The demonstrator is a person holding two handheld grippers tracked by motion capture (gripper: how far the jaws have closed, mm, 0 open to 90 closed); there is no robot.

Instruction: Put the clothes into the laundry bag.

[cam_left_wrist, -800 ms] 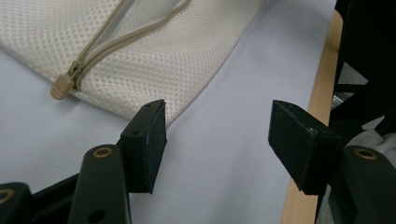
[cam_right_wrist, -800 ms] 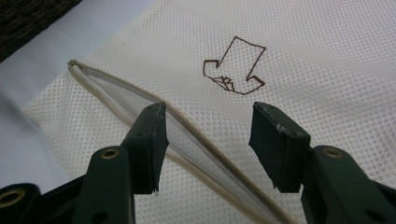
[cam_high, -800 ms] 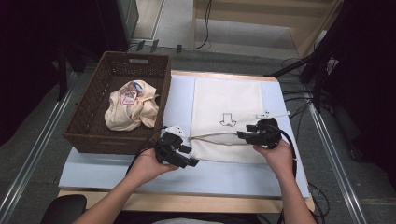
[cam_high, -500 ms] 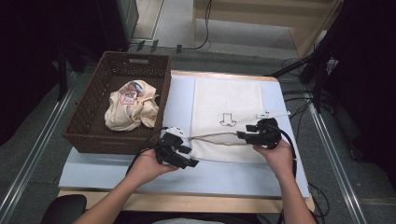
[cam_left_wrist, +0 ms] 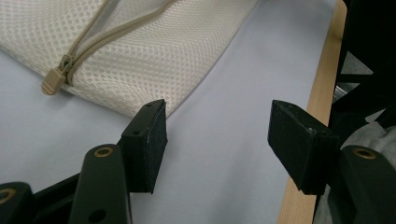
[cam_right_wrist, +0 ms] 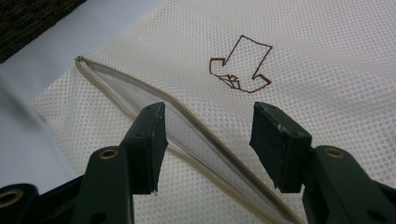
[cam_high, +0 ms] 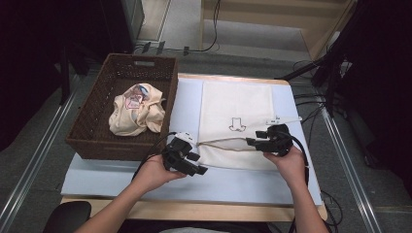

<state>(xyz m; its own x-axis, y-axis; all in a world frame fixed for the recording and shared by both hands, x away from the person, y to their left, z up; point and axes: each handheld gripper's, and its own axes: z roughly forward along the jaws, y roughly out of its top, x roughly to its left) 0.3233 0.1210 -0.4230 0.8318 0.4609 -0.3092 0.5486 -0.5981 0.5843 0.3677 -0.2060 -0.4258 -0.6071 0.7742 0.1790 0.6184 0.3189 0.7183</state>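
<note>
A cream mesh laundry bag (cam_high: pixel 236 109) with a drawn arrow (cam_right_wrist: pixel 240 65) lies flat on the light blue mat (cam_high: pixel 121 172). Its zipper (cam_right_wrist: pixel 187 121) gapes open along the near part of the bag. My left gripper (cam_high: pixel 193 164) is open just off the bag's near left corner, over bare mat (cam_left_wrist: pixel 219 126), with the zipper pull (cam_left_wrist: pixel 50 84) to its left. My right gripper (cam_high: pixel 255 140) is open and empty, its jaws straddling the open zipper slit (cam_right_wrist: pixel 210 126) just above the mesh.
A dark wicker basket (cam_high: pixel 92 128) stands at the left edge of the mat and holds a crumpled cream garment (cam_high: pixel 136 111). The table's wooden front edge (cam_left_wrist: pixel 317 107) runs close to my left gripper. Cables (cam_high: pixel 311 104) lie off the right side.
</note>
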